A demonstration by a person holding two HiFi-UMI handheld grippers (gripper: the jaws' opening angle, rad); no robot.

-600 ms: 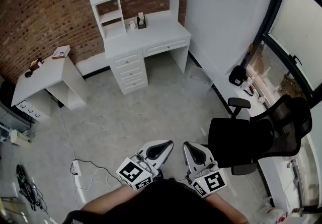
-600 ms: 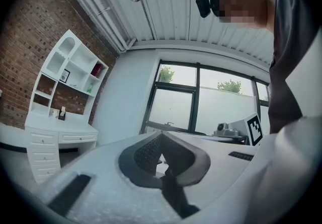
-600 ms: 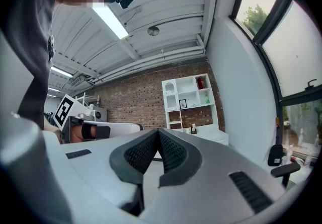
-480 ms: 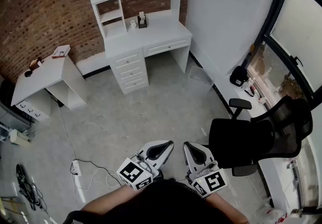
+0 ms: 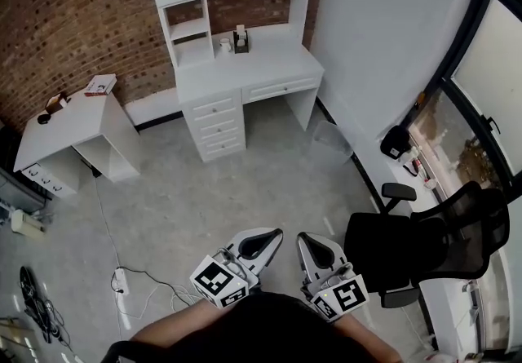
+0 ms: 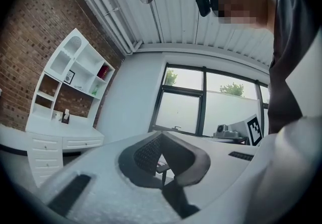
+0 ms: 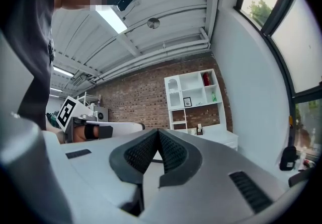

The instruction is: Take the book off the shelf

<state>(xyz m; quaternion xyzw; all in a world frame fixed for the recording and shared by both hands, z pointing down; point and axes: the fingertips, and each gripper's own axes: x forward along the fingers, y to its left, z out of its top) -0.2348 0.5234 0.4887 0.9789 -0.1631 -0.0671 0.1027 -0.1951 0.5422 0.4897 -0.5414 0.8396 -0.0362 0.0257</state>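
While the left tongs and right tongs sit pressed together and empty at bottom centre, the likely book, a red upright thing in the hutch's top right compartment, stands well apart at top centre, neither hand clearly nearer.

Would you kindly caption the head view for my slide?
Left gripper and right gripper, both shut and empty, side by side above a grey floor, facing a white desk.
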